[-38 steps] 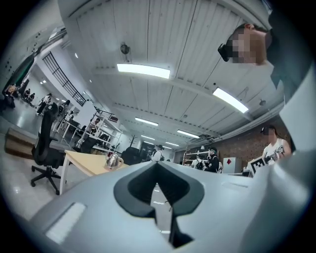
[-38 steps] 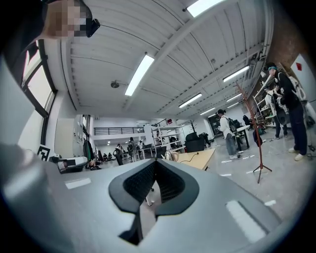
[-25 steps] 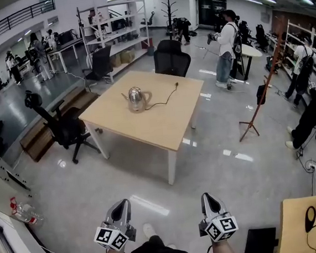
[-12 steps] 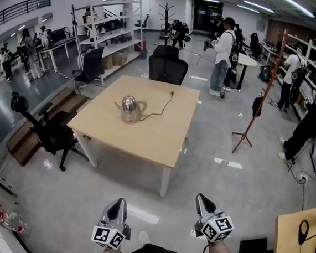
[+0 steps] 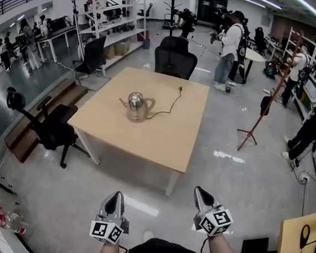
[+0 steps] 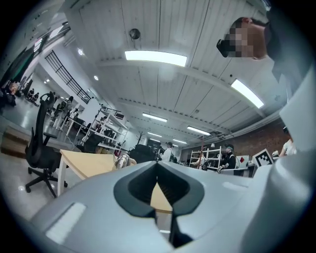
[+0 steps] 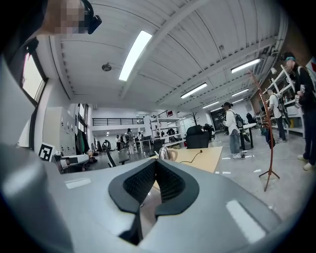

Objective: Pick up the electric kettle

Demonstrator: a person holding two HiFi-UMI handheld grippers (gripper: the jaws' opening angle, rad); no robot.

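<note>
Both closed, left gripper (image 5: 116, 195) and right gripper (image 5: 200, 190) well short of table (image 5: 148, 138) edge.

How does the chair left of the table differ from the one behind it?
The left chair stands apart from the table, wheeled base visible; the far chair stands close at the table's far edge, base hidden. The left chair is seen side-on; the far chair shows its broad backrest. Both are black office chairs.
</note>
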